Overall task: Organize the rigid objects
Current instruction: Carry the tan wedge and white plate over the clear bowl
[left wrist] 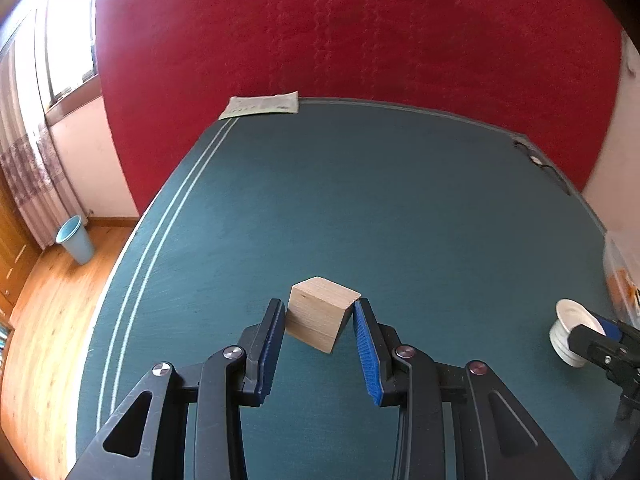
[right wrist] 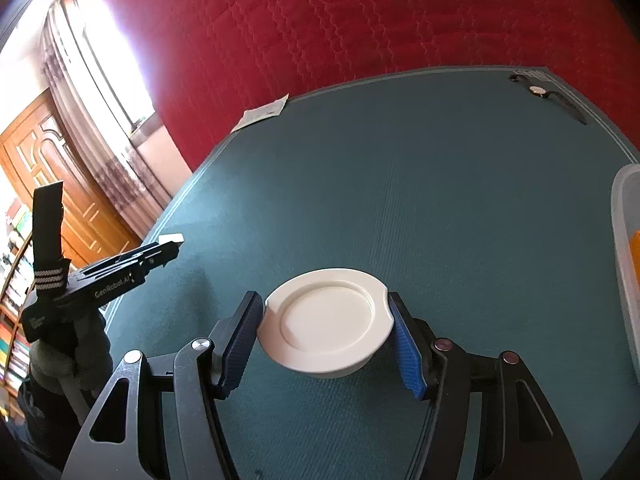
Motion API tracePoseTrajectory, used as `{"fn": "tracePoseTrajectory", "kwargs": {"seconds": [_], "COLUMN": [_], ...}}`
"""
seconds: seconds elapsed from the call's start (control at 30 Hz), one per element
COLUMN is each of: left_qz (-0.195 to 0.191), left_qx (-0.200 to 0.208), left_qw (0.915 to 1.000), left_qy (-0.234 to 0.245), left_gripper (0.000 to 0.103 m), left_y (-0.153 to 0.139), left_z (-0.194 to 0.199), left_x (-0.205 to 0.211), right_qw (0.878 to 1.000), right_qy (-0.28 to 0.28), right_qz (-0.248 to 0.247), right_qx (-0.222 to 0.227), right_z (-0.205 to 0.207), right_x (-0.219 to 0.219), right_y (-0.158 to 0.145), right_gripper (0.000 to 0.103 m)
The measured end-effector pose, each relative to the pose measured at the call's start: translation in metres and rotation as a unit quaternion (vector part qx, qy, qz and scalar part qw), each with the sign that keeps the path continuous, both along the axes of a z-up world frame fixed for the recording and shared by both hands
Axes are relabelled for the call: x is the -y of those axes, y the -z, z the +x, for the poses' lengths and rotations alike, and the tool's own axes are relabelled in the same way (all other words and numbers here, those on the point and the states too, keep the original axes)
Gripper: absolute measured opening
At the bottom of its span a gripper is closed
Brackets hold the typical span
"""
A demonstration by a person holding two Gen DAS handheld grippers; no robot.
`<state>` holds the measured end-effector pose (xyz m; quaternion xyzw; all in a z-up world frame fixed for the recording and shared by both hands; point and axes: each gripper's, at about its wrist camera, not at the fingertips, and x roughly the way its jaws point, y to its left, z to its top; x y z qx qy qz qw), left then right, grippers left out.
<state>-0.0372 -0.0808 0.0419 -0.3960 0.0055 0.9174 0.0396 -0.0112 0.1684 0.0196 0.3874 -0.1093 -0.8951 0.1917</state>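
Observation:
A pale wooden block [left wrist: 320, 316] sits tilted between the blue pads of my left gripper [left wrist: 320, 306], which is shut on it just above the green table cover [left wrist: 360, 200]. In the right wrist view, my right gripper [right wrist: 325, 302] is shut on the rim of a white round dish [right wrist: 326, 320] held over the cover. The left gripper [right wrist: 172, 246] shows there at the left, with a corner of the block [right wrist: 171, 238] at its tip. The left wrist view catches the dish [left wrist: 568, 332] and the right gripper's fingers [left wrist: 600, 330] at its right edge.
A folded paper [left wrist: 262, 105] lies at the table's far left corner and a wristwatch [right wrist: 538, 91] at the far right. A clear plastic bin [right wrist: 626, 240] stands at the right edge. A red bedspread [left wrist: 360, 32] rises behind the table. A blue waste bin [left wrist: 76, 240] stands on the wooden floor.

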Motion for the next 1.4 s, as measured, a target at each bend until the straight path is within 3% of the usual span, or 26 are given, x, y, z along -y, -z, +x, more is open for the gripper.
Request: {"fn": "tracePoseTrajectory", "kwargs": {"seconds": [0.33, 0.63, 1.07, 1.4], "left_qz": [0.005, 0.003, -0.011, -0.020], "left_qx": [0.001, -0.002, -0.008, -0.015], "left_qw": [0.9993, 0.9970, 0.9900, 0.9829], "left_qy": [0.038, 0.077, 0.141, 0.182], "left_gripper": [0.037, 0.037, 0.037, 0.037], "left_y": [-0.005, -0.010, -0.016, -0.022], "left_z": [-0.002, -0.006, -0.003, 0.005], "left_x": [-0.043, -0.084, -0.154, -0.199], "right_qw": [0.999, 0.995, 0.974, 0.960], "right_qy": [0.027, 0.092, 0.213, 0.272], "right_qz": [0.006, 0.016, 0.027, 0.030], "right_qx": [-0.024, -0.045, -0.070, -0.067], "right_z": [0.011, 0.026, 0.043, 0.042], "right_x": [-0.027, -0.087, -0.191, -0.240], "right_y": [-0.018, -0.032, -0.042, -0.033], "right_gripper": [0.063, 0.063, 0.063, 0.063]}}
